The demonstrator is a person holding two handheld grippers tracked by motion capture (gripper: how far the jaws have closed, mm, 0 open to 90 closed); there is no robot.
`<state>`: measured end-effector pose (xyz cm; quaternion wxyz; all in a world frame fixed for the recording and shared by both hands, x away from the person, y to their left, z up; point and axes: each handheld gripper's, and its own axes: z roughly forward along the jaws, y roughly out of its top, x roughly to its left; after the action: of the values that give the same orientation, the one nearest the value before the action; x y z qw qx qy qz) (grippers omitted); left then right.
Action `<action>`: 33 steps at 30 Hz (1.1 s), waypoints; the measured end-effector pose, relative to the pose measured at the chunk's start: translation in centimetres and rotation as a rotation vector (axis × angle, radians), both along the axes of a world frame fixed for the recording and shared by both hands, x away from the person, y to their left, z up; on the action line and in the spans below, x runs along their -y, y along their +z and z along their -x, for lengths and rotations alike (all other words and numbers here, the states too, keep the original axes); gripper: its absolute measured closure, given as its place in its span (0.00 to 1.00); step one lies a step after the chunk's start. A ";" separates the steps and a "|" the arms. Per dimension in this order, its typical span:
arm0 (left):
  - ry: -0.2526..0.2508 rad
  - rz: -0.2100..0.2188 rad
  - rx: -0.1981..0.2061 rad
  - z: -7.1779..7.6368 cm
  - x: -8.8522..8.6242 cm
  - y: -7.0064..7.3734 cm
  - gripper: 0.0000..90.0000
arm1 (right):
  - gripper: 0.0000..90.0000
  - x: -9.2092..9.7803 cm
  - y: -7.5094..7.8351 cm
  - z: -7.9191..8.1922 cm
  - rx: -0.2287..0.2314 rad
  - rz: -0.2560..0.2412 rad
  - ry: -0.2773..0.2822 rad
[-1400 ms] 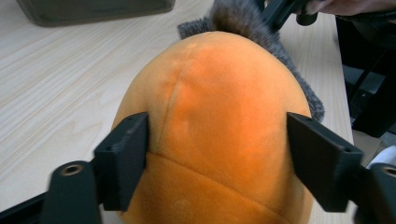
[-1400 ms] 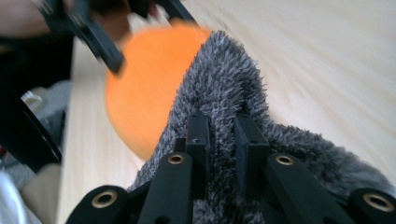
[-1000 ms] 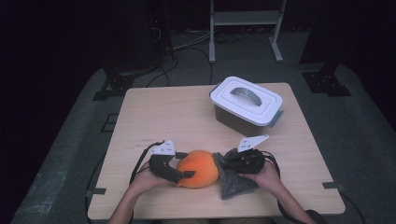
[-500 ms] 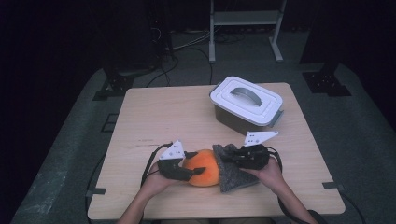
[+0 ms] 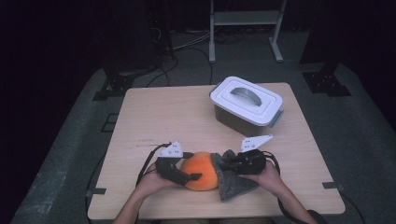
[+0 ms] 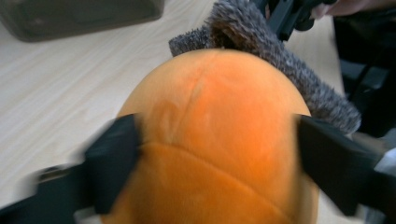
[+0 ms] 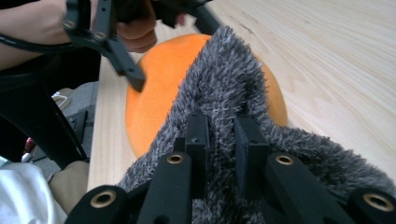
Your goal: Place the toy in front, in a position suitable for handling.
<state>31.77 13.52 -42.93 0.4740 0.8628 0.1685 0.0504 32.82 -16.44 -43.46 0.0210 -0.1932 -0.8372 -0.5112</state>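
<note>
High view: the orange plush ball lies on the wooden table, near its front edge and well apart from the lidded grey container, which stands toward the far right. The left gripper reaches the ball from the left, one jaw lying across its front face. The grey fuzzy cloth touches the ball's right side. The right gripper sits on that cloth, just right of the ball.

Left gripper view: the two black jaws stand spread wide, one pressed against each flank of the ball, clamping it. The cloth drapes over the ball's far side.

Right gripper view: the jaws stand close together, pinching a fold of the cloth between them. The cloth's far edge rests against the ball. The left gripper touches the ball's far side.
</note>
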 end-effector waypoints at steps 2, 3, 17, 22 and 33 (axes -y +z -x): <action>0.012 -0.014 0.048 0.4 0.3 0.3 0.41 | 0.85 0.3 0.1 -0.2 -0.005 0.007 -0.011; 0.019 -0.002 0.061 0.5 0.4 0.4 0.45 | 0.85 0.5 0.1 -0.3 -0.009 0.006 -0.024; 0.077 0.047 0.085 0.7 1.9 -0.1 0.35 | 0.85 1.3 0.8 -0.5 0.032 -0.003 -0.085; 0.052 0.016 0.067 0.6 0.7 -0.1 0.25 | 0.85 1.8 -0.3 -1.0 -0.032 0.037 -0.103; 0.012 0.019 0.041 0.4 0.7 -0.3 0.29 | 0.85 2.4 1.8 -0.6 0.023 -0.034 -0.125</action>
<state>31.39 12.84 -43.23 0.4851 0.8561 0.1643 0.0694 33.43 -18.82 -41.68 -0.0173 -0.2389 -0.8150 -0.5277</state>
